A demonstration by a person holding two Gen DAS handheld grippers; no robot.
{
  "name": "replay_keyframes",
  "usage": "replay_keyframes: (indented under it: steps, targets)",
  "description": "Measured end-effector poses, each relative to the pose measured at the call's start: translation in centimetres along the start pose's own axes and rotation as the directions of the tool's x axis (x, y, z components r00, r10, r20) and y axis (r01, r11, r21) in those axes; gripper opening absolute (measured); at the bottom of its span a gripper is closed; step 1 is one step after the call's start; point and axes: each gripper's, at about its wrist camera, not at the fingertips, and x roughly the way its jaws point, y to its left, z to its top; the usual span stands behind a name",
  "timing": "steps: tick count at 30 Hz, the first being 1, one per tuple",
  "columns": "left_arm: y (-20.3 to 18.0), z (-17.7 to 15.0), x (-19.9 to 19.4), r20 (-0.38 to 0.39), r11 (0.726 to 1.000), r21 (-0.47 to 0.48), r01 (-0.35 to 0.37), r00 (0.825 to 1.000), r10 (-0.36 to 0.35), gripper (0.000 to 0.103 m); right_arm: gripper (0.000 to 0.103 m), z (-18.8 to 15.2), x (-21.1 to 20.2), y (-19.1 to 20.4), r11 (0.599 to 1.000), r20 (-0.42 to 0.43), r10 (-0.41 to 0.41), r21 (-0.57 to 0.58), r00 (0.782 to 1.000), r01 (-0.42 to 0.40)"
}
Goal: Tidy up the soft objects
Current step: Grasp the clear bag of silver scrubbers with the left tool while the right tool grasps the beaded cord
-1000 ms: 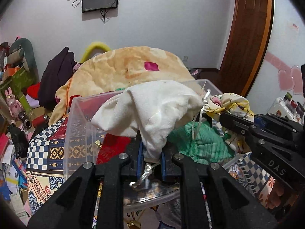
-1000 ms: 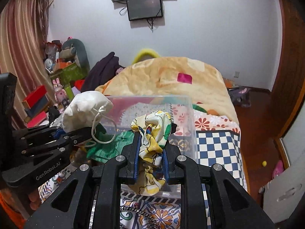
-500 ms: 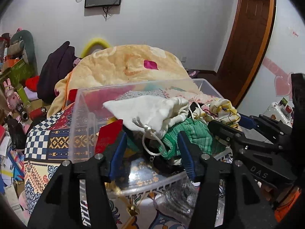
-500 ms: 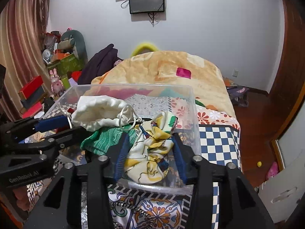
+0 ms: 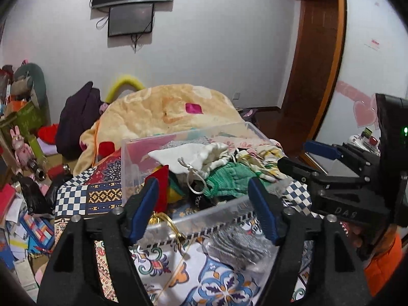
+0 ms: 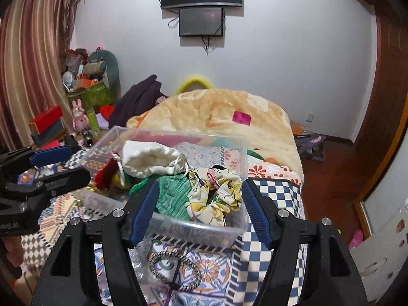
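Observation:
A clear plastic bin (image 5: pixel 221 210) (image 6: pixel 193 232) stands on a patterned cloth. In it lie a white drawstring pouch (image 5: pixel 193 156) (image 6: pixel 150 162), a green knit piece (image 5: pixel 227 178) (image 6: pixel 176 191), a yellow patterned cloth (image 6: pixel 219 196) (image 5: pixel 267 158) and a red item (image 5: pixel 160 188) (image 6: pixel 105 174). My left gripper (image 5: pixel 204 204) is open and empty, just in front of the bin. My right gripper (image 6: pixel 199 204) is open and empty at the bin's near rim. Each gripper shows at the side of the other's view.
A grey fuzzy piece (image 5: pixel 234 244) and a gold cord (image 5: pixel 168 225) lie on the cloth before the bin. A black-and-white braided ring (image 6: pixel 173 270) lies there too. A beige quilt (image 6: pixel 216 112) is heaped behind. Clutter fills the floor at left (image 5: pixel 23 204).
Both grippers opened and let go: the white pouch and the yellow patterned cloth dropped into the bin. Both grippers then drew back from the bin.

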Motion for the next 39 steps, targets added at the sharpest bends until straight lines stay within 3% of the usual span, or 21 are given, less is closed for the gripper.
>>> replay_keyframes:
  steps: [2,5,15,19,24,32,39]
  targets:
    - [-0.6,-0.7,-0.6,0.002,1.000,0.019,0.009,1.000,-0.009,0.080,0.078,-0.4,-0.9,-0.2,1.000,0.026,-0.002,0.004,1.000,0.002]
    - [-1.5,-1.9,-0.8,-0.016,0.999,0.027,0.019,1.000,-0.018,0.088,0.078,-1.1,-1.8,-0.3,1.000,0.032,-0.002,0.000,0.999,0.002]
    - [-4.3,-5.3,3.3,-0.141,0.998,-0.011,0.058,0.988,-0.059,0.089,0.079,-4.4,-2.3,-0.8,0.999,-0.022,-0.044,-0.022,0.999,0.043]
    - [-5.0,-6.6,5.4,-0.179,1.000,0.014,0.014,0.984,-0.011,0.089,0.079,-5.3,-2.1,-1.2,0.999,-0.050,-0.037,-0.002,0.998,0.037]
    - [-4.3,-7.9,6.6,-0.233,1.000,-0.015,0.008,0.972,-0.012,0.071,0.079,-6.1,-1.4,-1.2,1.000,-0.082,-0.019,0.013,0.996,0.020]
    - [-2.7,-9.4,4.9,-0.217,0.998,-0.029,0.051,0.975,-0.056,0.041,0.079,-7.3,0.4,0.2,1.000,-0.144,0.020,-0.006,0.989,-0.022]
    - [-1.9,-10.2,2.1,-0.187,0.999,-0.021,0.033,0.982,-0.036,0.030,0.079,-7.7,2.9,1.5,0.997,-0.212,0.060,-0.027,0.975,-0.067]
